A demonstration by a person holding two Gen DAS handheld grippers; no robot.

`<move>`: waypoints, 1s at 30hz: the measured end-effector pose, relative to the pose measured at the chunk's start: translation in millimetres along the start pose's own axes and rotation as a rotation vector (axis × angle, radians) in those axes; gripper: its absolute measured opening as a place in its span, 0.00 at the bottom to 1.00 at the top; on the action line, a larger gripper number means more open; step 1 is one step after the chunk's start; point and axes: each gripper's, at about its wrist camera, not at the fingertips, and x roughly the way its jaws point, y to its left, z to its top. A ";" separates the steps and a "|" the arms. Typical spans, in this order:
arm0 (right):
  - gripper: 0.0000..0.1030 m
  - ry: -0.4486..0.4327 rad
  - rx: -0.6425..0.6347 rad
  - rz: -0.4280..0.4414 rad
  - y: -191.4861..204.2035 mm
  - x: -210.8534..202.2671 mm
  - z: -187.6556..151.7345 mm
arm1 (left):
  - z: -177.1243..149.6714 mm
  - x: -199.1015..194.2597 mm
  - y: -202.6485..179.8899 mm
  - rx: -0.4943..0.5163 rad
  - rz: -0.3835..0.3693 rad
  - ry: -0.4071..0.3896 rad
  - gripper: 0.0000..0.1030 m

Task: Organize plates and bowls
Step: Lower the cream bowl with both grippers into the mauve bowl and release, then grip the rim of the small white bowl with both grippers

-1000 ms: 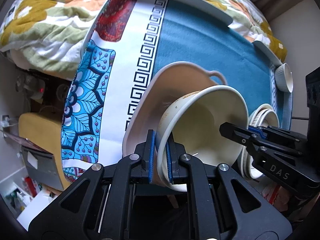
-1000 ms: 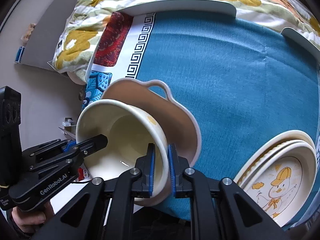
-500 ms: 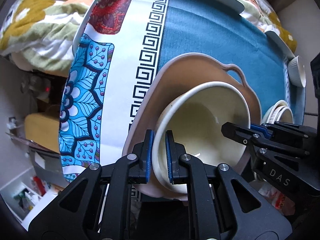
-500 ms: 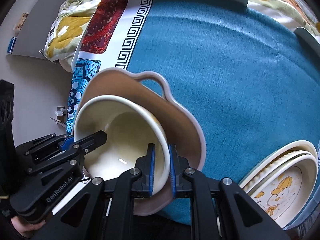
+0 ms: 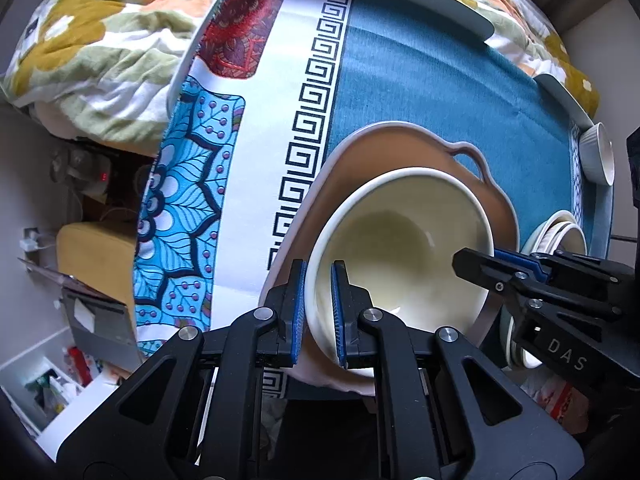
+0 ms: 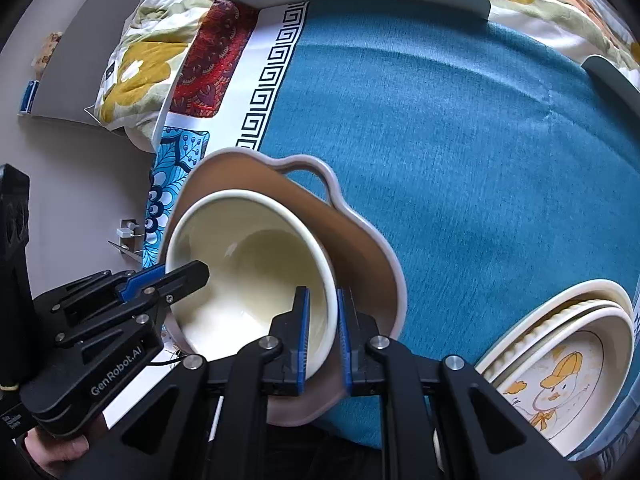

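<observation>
1. Here, the cream bowl [image 5: 404,248] sits inside the wide tan dish [image 5: 400,152] with a loop handle, at the near left part of the table; whether the bowl's base rests on the dish floor cannot be told.
2. The left gripper [image 5: 319,312] pinches the bowl's near-left rim, one blue pad inside the wall and one outside, jaws closed on it.
3. The right gripper [image 6: 322,332] clamps the opposite side of the same rim in the same way, jaws closed on the bowl, so both tools hold one bowl between them.
4. In the right wrist view, part of a hand [image 6: 56,452] shows under the left gripper's body at the near left edge.
5. The tan dish lies on the teal tablecloth [image 6: 460,140], overlapping its white border with the black key pattern [image 5: 316,100].
6. To the right, at the near edge of the table, a stack of cream plates [image 6: 560,352] holds a top plate printed with a cartoon duck in a yellow cap.
7. Farther right in the left wrist view, a small white ribbed cup [image 5: 598,152] lies at the table's edge, well apart from the dish.
8. Beyond the far side of the table lies a floral quilt [image 5: 100,40] in yellow, green and orange.
</observation>
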 end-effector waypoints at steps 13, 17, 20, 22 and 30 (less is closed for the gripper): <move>0.12 -0.094 -0.012 0.001 3.7 -30.1 -15.1 | -14.2 -35.2 -3.3 -0.001 0.008 -0.085 0.09; 0.12 -0.178 -0.042 0.016 6.2 -55.2 -25.4 | -26.1 -63.4 -12.6 0.012 -0.047 -0.184 0.09; 0.12 -0.265 -0.076 0.024 5.8 -84.5 -36.0 | -37.2 -92.9 -26.9 0.037 -0.112 -0.291 0.09; 0.13 -0.326 -0.086 0.017 1.2 -107.3 -45.5 | -43.9 -110.7 -38.2 0.062 -0.120 -0.355 0.09; 0.83 -0.554 -0.029 -0.010 -58.3 -184.3 -100.7 | -62.0 -159.8 -107.3 0.123 -0.117 -0.590 0.99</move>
